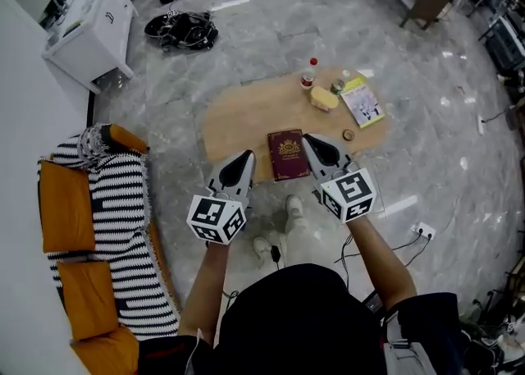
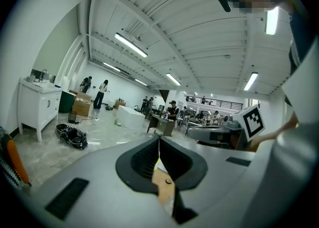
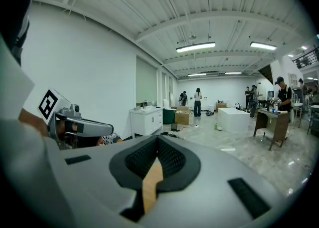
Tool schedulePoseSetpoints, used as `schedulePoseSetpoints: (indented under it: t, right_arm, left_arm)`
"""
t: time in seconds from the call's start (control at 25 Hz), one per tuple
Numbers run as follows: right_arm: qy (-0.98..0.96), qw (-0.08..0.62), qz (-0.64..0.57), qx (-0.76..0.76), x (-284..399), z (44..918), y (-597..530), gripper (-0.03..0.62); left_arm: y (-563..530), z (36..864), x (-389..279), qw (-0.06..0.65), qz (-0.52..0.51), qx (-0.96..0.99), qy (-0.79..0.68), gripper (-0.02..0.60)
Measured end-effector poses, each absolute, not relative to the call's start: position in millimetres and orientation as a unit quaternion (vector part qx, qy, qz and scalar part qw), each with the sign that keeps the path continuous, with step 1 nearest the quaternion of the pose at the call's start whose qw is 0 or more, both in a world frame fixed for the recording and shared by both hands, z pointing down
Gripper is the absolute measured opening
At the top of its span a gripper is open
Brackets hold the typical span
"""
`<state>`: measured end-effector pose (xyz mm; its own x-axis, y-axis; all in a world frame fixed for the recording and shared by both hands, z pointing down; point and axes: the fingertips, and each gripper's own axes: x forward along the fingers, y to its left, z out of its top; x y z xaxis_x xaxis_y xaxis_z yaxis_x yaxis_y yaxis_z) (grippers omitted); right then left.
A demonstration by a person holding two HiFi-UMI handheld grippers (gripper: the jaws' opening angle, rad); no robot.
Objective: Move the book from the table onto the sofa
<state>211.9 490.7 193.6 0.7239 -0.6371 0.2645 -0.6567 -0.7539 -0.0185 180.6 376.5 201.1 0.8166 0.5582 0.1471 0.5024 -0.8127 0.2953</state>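
Note:
A dark red book with gold print lies on the near edge of the low wooden table. My left gripper hovers just left of the book, its jaws shut and empty. On the book's right side, my right gripper is also shut with nothing in it. In the left gripper view the closed left gripper shows a sliver of table behind it; the right gripper looks the same in its own view. The sofa, orange with a striped throw, stands at the left.
On the table's far side are a red-capped bottle, a yellow object, a small can and a green booklet. A white cabinet and a cable heap lie beyond. People stand far off in the hall.

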Motion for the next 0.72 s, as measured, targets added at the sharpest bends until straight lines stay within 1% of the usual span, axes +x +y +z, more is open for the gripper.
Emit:
schedulePoseSetpoints:
  t: [0.24,0.48,0.72]
  right_arm:
    - [-0.349,0.011,0.169,0.922,252.0,242.3,513.7,0.009]
    - [-0.358,0.023,0.214,0.909,275.6,308.1,530.7,0.009]
    - [-0.358,0.021,0.272,0.893,284.0,380.3,549.4,0.009]
  left_arm:
    - [395.3,245.9,217.7,0.145,0.142,0.939,0.277,0.017]
    - [414.0,308.9,239.0,0.16,0.18,0.93,0.276,0.017]
    - [424.9,382.5,246.4,0.178,0.235,0.918,0.264,0.017]
